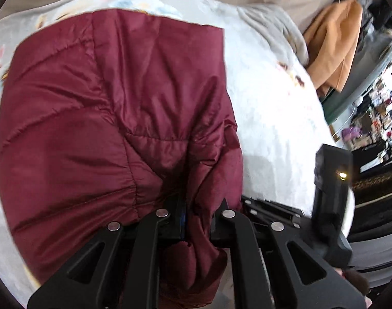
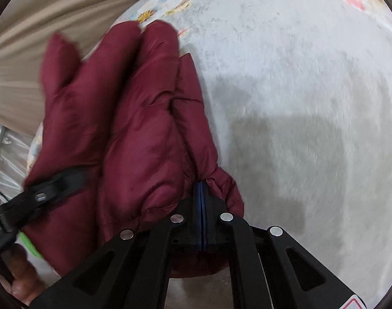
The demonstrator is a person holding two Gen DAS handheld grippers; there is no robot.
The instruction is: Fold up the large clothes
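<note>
A maroon quilted puffer jacket (image 1: 98, 118) lies spread on a pale fleece blanket (image 1: 270, 108). My left gripper (image 1: 196, 206) is shut on a bunched edge of the jacket, with cloth pinched between the fingers and hanging below them. The right gripper body (image 1: 329, 195) shows at the right of the left wrist view. In the right wrist view my right gripper (image 2: 202, 195) is shut on another edge of the jacket (image 2: 134, 134), which is lifted in thick folds to the left over the blanket (image 2: 299, 108). The left gripper (image 2: 41, 190) shows at the left edge there, shut on the jacket.
A tan curtain or sheet (image 2: 41, 25) hangs behind the bed. An orange-brown garment (image 1: 335, 43) lies past the blanket's far right edge. Cluttered shelves (image 1: 376, 118) fill the right side. The blanket has faint floral prints (image 2: 160, 7).
</note>
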